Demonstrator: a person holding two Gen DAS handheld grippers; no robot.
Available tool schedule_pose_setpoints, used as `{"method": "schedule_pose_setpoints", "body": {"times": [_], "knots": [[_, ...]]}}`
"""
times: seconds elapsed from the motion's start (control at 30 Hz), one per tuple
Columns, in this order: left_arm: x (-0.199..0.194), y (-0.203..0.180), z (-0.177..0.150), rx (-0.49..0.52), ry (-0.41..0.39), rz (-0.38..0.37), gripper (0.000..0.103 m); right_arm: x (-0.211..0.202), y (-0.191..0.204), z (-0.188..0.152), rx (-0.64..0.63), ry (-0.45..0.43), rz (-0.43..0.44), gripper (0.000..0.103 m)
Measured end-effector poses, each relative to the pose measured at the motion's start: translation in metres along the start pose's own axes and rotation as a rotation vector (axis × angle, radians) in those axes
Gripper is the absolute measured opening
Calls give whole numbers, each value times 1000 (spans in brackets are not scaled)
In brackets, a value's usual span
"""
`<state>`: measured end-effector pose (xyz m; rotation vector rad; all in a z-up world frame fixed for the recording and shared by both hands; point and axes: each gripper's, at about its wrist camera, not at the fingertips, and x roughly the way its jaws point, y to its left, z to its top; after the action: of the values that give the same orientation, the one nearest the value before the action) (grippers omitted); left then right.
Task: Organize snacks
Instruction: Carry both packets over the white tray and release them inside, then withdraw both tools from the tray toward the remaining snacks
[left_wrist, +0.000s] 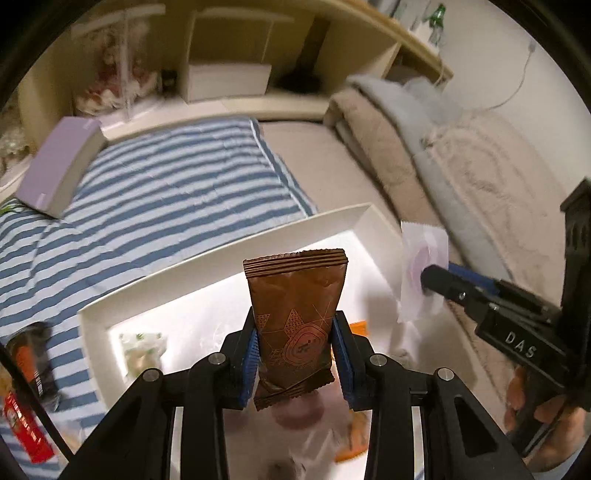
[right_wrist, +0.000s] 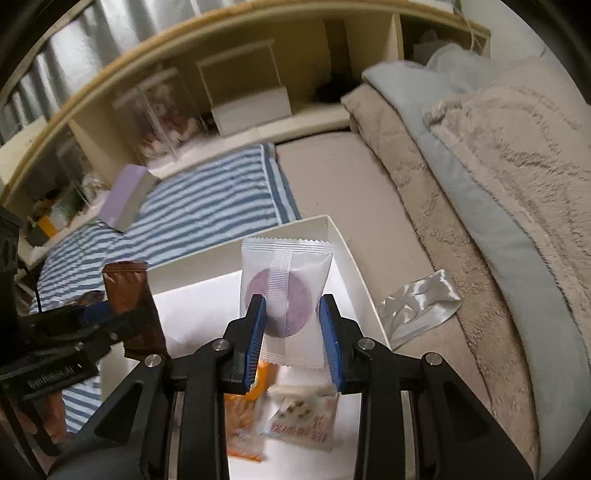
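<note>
My left gripper (left_wrist: 295, 332) is shut on a brown snack packet (left_wrist: 295, 299) and holds it upright over the white box (left_wrist: 207, 266). My right gripper (right_wrist: 291, 306) is shut on a white packet with a purple round snack (right_wrist: 286, 288), also above the white box (right_wrist: 354, 273). The right gripper (left_wrist: 428, 280) with its white packet (left_wrist: 424, 258) shows at the right of the left wrist view. The left gripper (right_wrist: 99, 314) with the brown packet (right_wrist: 129, 295) shows at the left of the right wrist view. In the box lie a green-white packet (left_wrist: 142, 350), an orange packet (right_wrist: 243, 417) and a pink-white packet (right_wrist: 306, 417).
The box sits on a bed with a blue striped cloth (left_wrist: 155, 192). A lilac box (left_wrist: 62, 166) lies on the cloth. Red and dark packets (left_wrist: 26, 417) lie at the left. A silver wrapper (right_wrist: 417, 306) lies right of the box. Folded blankets (right_wrist: 498, 177) are at the right. Shelves (right_wrist: 240, 74) stand behind.
</note>
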<state>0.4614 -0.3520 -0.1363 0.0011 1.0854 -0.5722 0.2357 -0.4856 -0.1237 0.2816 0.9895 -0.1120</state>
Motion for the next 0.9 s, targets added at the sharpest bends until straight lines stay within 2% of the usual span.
{"method": "schedule_pose_setpoints", "body": {"times": [0.13, 0.17, 0.2, 0.27, 0.33, 0.37, 0.47, 0.57, 0.6, 0.7, 0.9], "knots": [[31, 1, 7, 5, 22, 30, 36, 31, -8, 9, 5, 34, -24, 31], [37, 1, 9, 9, 21, 32, 40, 37, -10, 11, 8, 37, -27, 31], [43, 0, 11, 14, 20, 35, 53, 41, -12, 13, 17, 33, -19, 33], [49, -4, 10, 21, 11, 33, 64, 47, -18, 15, 51, 23, 15, 35], [50, -3, 8, 32, 14, 29, 65, 51, -22, 17, 77, 40, 48, 54], [51, -4, 7, 35, 18, 31, 68, 52, -23, 17, 86, 49, 48, 69], [48, -5, 0, 33, 22, 39, 76, 48, -23, 14, 60, 36, 15, 79], [35, -4, -10, 37, 20, 49, 87, 39, -28, 7, 66, 36, 11, 100], [32, -5, -12, 38, 17, 52, 93, 35, -30, 5, 68, 33, 16, 103], [20, -7, -19, 40, 1, 54, 103, 27, -30, 0, 55, 38, 12, 103], [-11, -12, -31, 41, -12, 49, 103, 6, -27, -12, 27, 17, 6, 103]]}}
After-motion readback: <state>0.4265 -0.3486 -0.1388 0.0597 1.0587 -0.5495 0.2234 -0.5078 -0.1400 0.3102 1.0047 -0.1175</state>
